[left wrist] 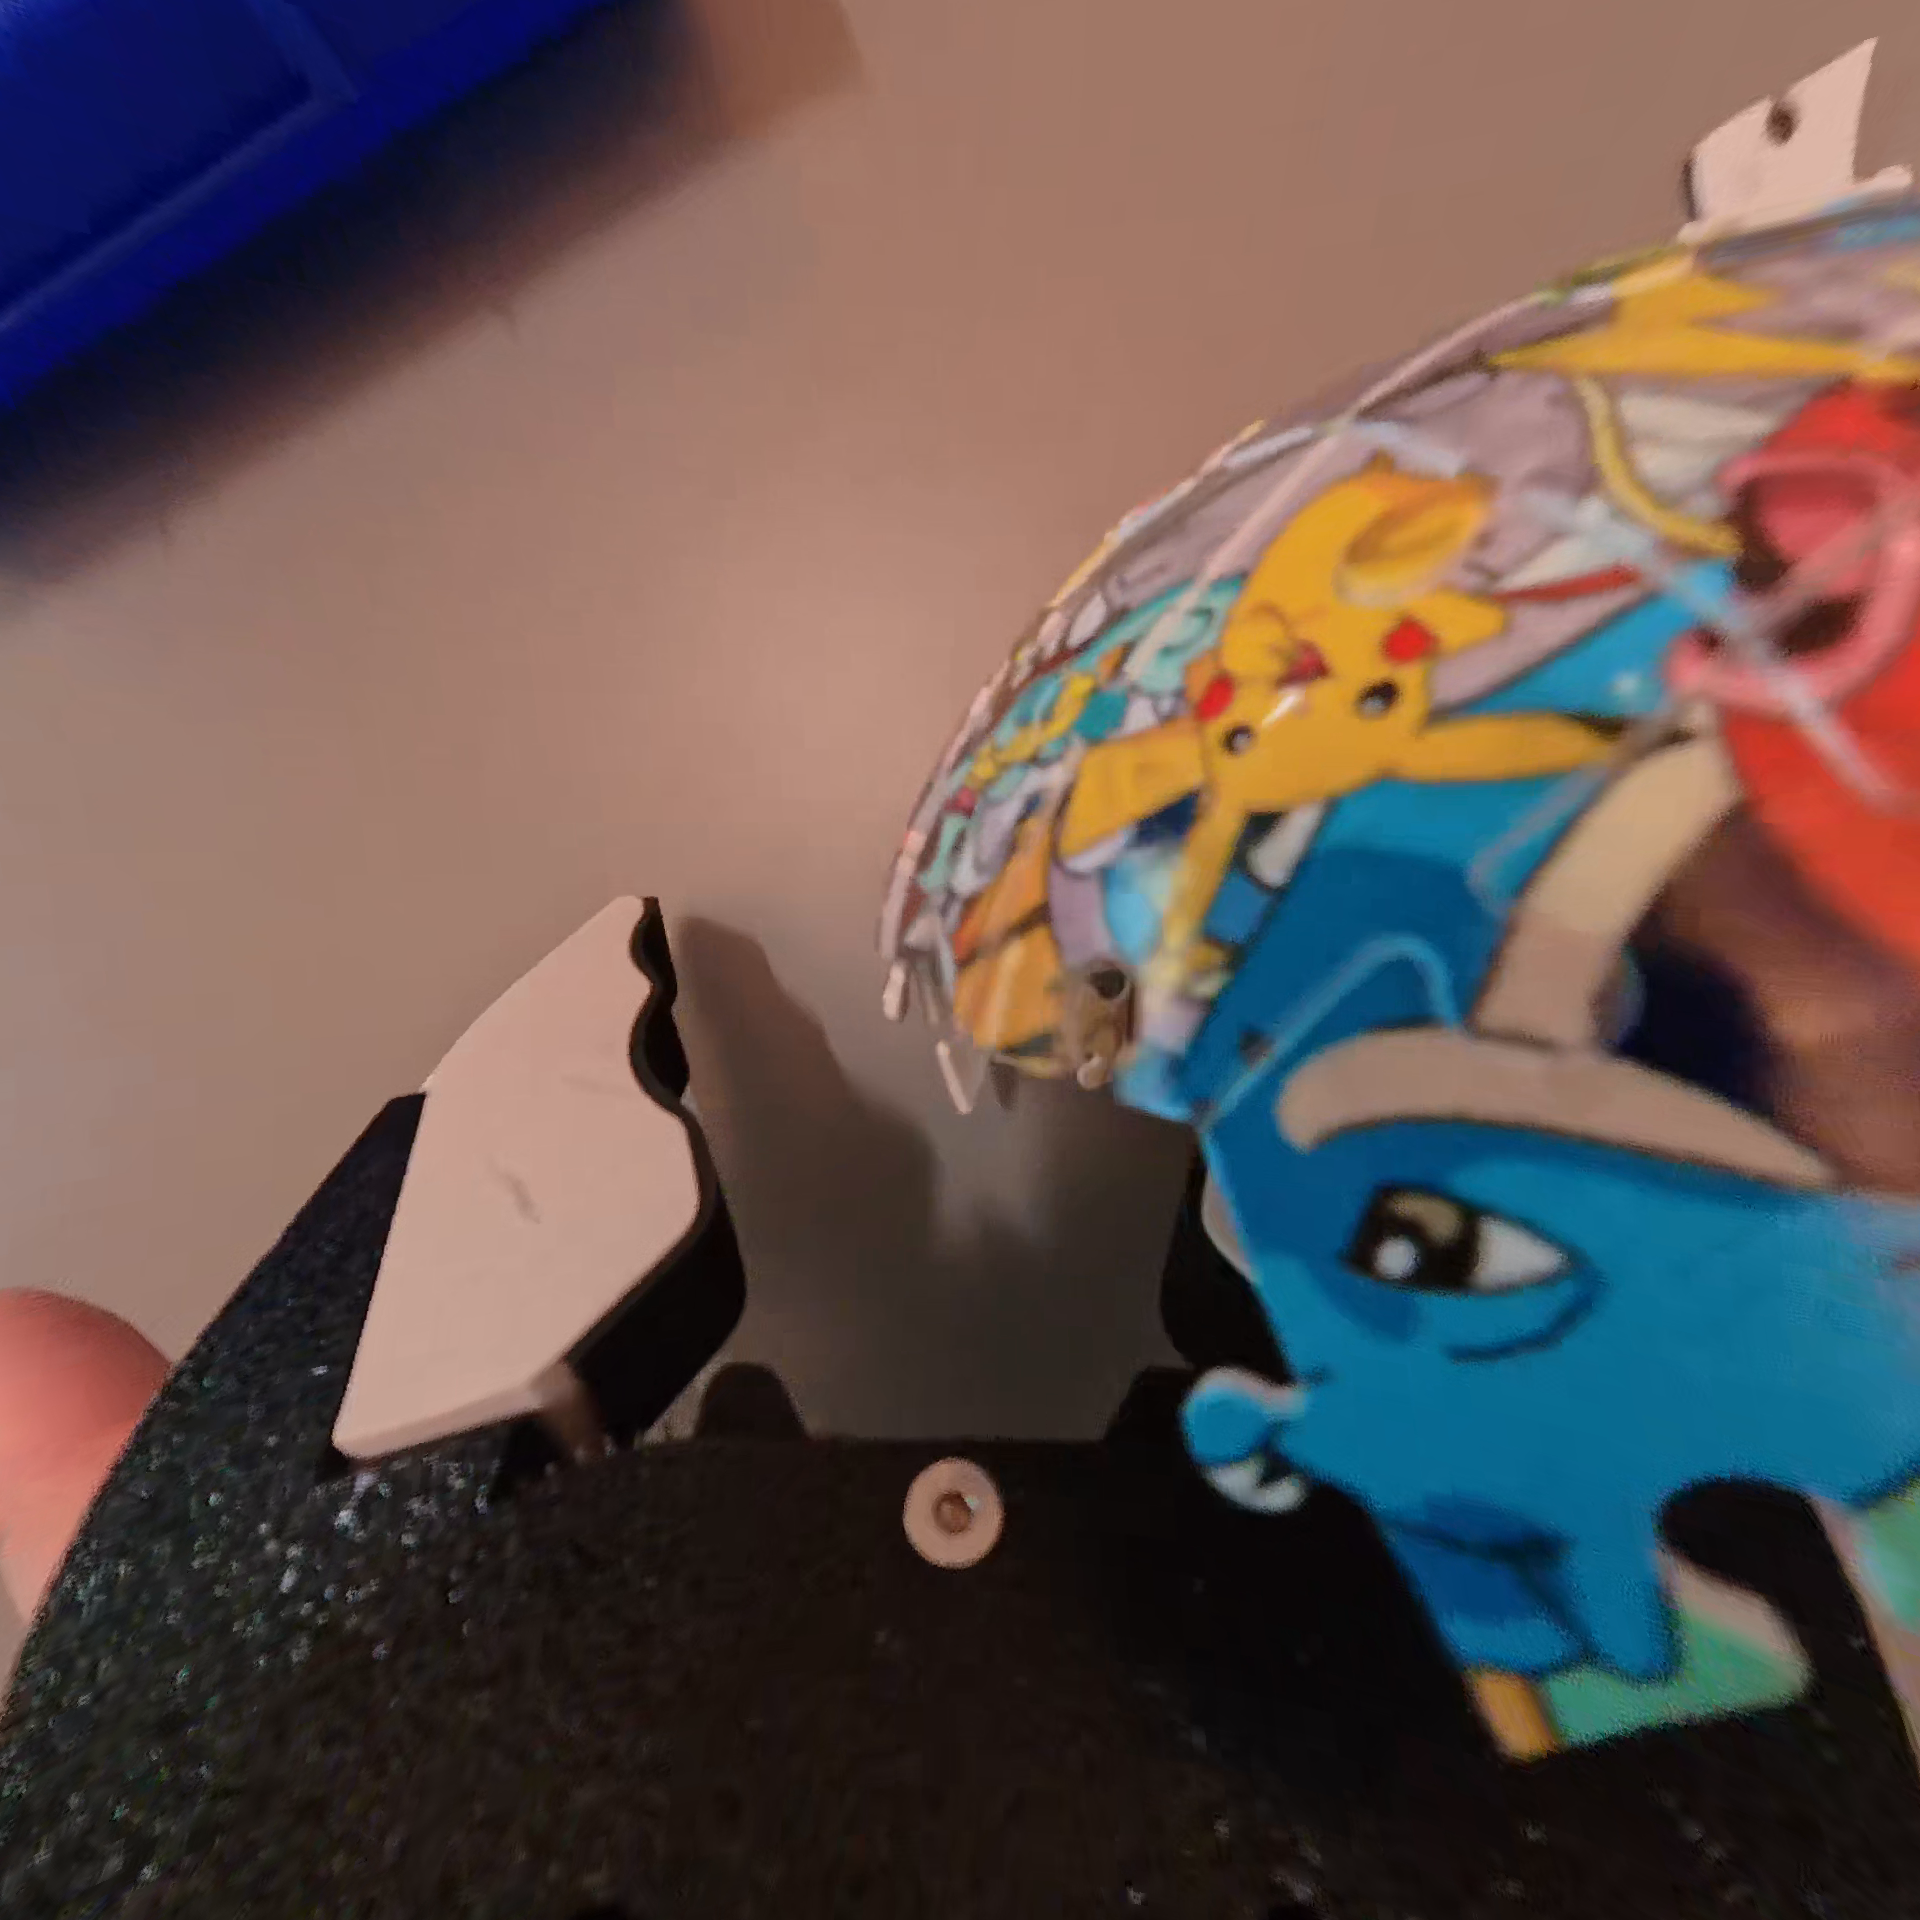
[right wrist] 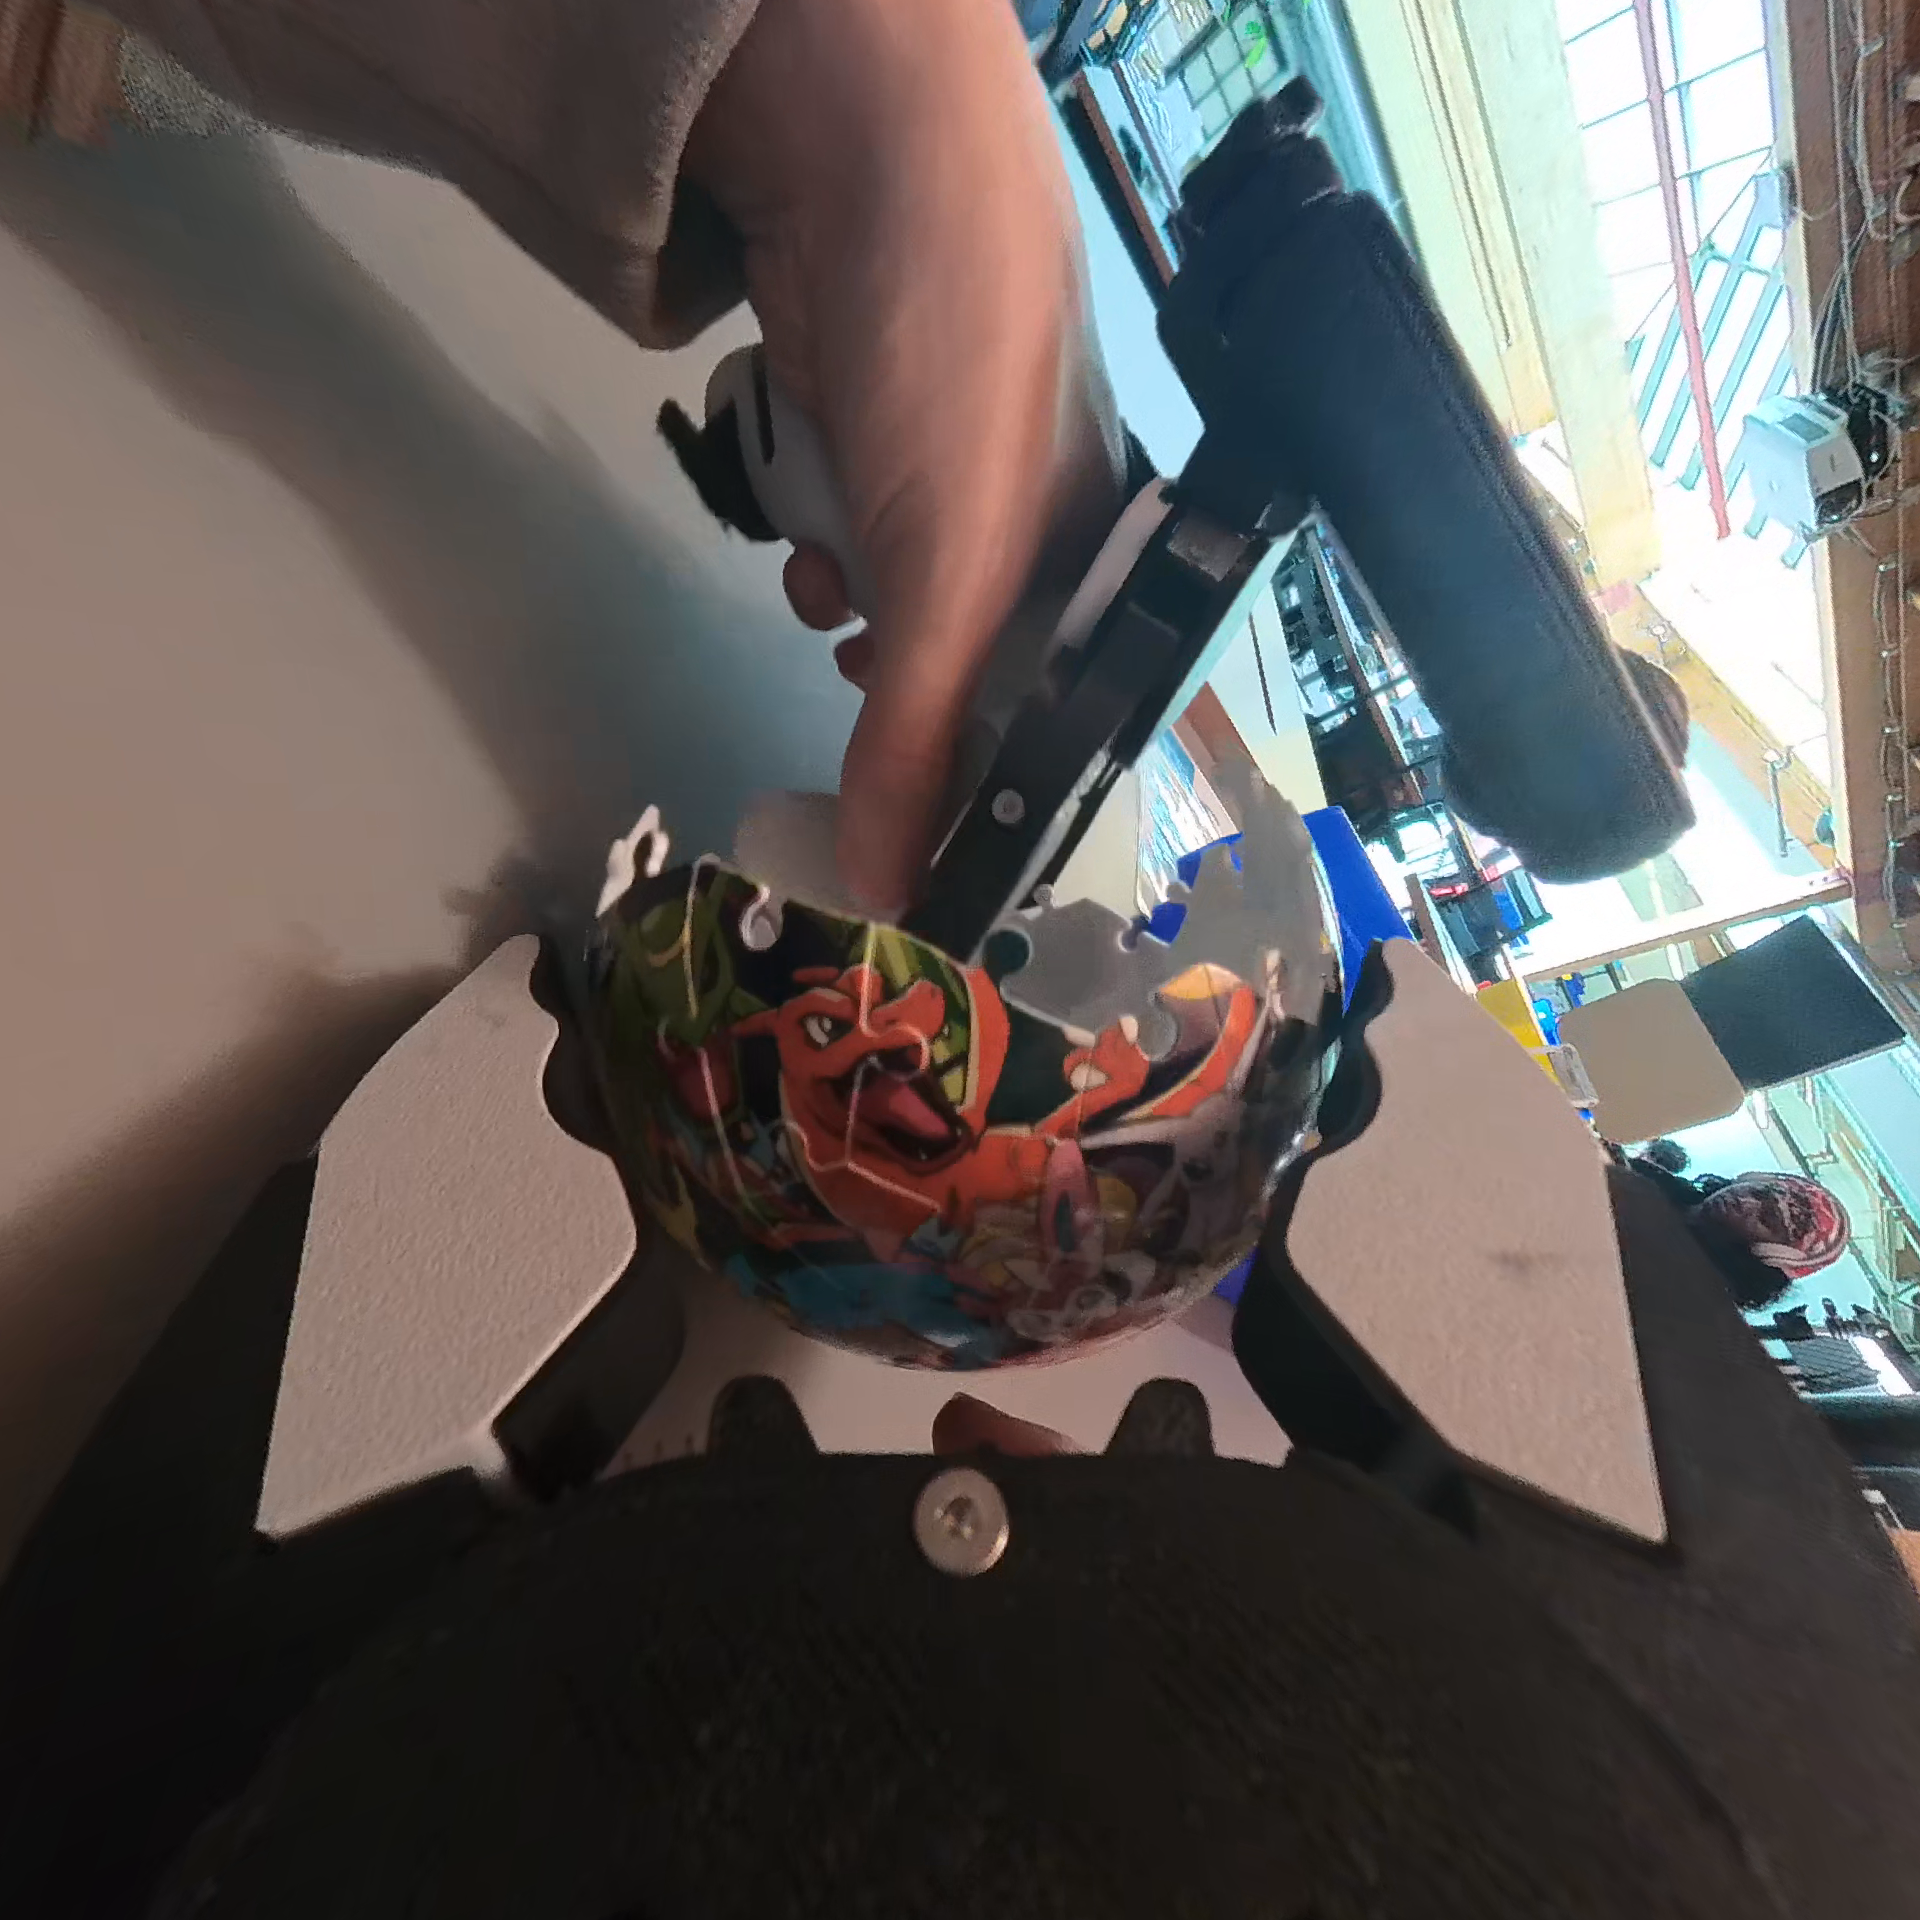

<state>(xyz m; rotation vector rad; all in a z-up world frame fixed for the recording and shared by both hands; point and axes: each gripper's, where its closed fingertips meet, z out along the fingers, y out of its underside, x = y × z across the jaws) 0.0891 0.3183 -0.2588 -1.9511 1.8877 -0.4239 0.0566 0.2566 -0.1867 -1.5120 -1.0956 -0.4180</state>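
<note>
I read left tool (left wrist: 914, 1174) as released with the loose blue puzzle piece (left wrist: 1455, 1351) across its far finger, right tool (right wrist: 961, 1122) clenched on the half-built puzzle ball (right wrist: 935, 1143): squeeze harder and the shell could pop apart.

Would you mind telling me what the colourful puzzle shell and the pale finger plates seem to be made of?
Puzzle shell: probably glossy printed plastic or card; curved interlocking pieces with highlights and grey backs. Finger plates: smooth matt pale sheet, maybe plastic or painted metal, faintly scuffed, mounted on grainy black tongs.
</note>
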